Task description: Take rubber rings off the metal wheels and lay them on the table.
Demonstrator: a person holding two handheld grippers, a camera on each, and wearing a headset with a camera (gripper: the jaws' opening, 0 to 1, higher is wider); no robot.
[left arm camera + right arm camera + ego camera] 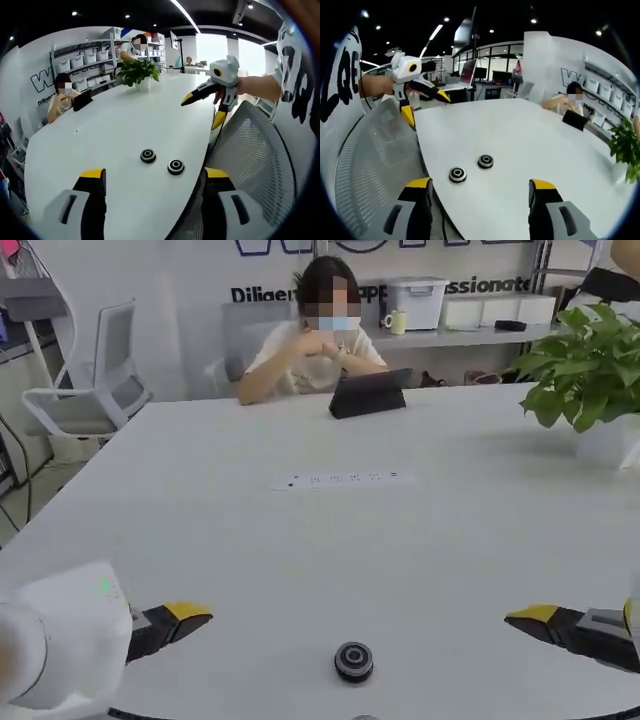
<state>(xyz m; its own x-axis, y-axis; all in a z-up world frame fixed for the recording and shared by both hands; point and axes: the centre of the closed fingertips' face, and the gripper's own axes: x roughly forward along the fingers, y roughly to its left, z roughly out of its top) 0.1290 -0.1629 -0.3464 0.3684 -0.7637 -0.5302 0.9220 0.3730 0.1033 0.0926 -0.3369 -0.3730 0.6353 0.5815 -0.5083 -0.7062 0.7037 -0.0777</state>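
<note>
Open office, white desk (300, 540). Logging one metal wheel (148, 155) and a second wheel (175, 166) flat near the desk's 6 o'clock edge, close together, not touching. Left gripper (155, 175) at 8 o'clock, right gripper (480, 184) at 4 o'clock, well apart from them, jaws wide and empty. Axle axis judged vertical, bore facing up; round in plan, so no long axis across the desk. Risks: shoving a wheel off the near edge with a sideways push; letting a stretched rubber ring (340, 664) snap free and fly.

A white counter (250, 560) stands in an office; a chair (112, 350) sits off its far left corner, and shelves (460, 337) line the far wall (180, 300).
</note>
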